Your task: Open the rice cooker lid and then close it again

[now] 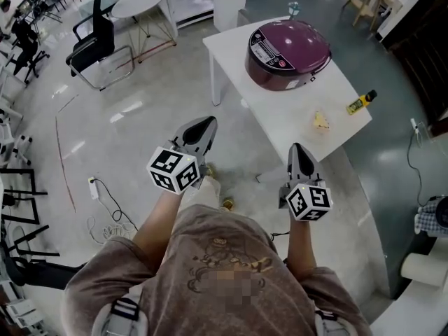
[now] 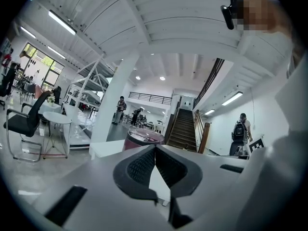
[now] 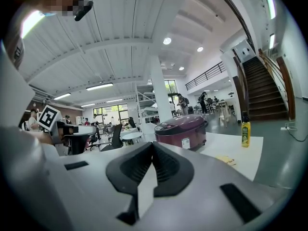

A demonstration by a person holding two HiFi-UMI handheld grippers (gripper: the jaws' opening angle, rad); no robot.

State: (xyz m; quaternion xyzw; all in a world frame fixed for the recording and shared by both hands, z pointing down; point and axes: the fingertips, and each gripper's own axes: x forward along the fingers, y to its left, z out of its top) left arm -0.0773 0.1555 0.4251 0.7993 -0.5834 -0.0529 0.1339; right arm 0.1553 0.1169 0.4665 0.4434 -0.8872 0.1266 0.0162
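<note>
White table (image 1: 280, 114): one rice cooker (image 1: 287, 53)

No word, brand or number can be read: the print on the control panel and white sticker of the rice cooker (image 1: 288, 53) and on the yellow bottle (image 1: 361, 103) on the table (image 1: 280, 114) is too small to be made out.

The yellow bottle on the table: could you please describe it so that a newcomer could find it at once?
Start at the white table with the big purple rice cooker. Near the table's right edge in the head view stands a small bottle. It alone is bright yellow with a dark cap, unlike the flat pale scrap beside it.
</note>
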